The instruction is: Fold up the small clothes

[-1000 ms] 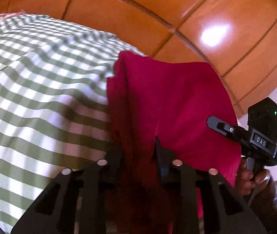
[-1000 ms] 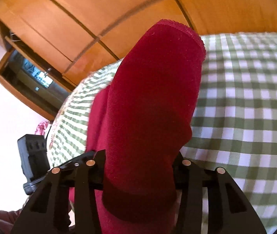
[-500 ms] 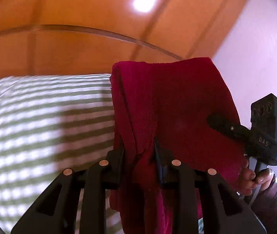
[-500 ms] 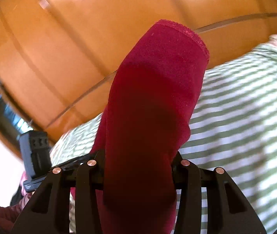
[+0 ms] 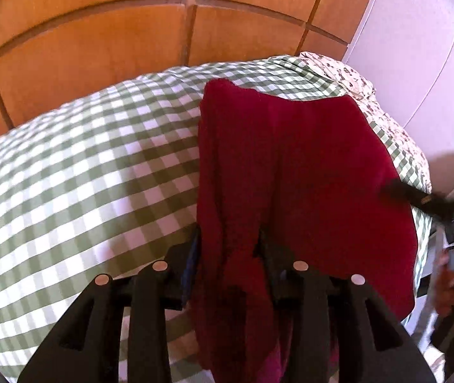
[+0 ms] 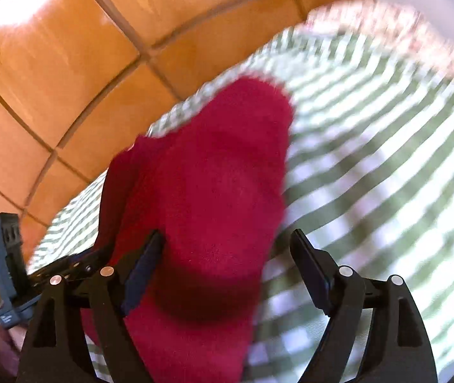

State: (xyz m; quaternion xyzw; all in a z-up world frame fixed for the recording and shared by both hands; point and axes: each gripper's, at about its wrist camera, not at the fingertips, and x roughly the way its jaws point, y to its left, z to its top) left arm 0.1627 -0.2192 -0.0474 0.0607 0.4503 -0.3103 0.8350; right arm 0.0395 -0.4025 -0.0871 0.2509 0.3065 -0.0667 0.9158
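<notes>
We are in a home bedroom: a bed (image 5: 67, 175) under checked cover stands beside wooden wardrobe doors (image 5: 99, 48).

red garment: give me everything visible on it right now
The red garment is a deep crimson, fuzzy knit-looking cloth, folded into a long band with a vertical crease. It drapes over the green-checked bedcover, its far end flat, its near end bunched between the left gripper fingers. In the right wrist view it lies blurred between the right gripper fingers, whose jaws have just been opening; the right-hand pad stands clear of it.
</notes>
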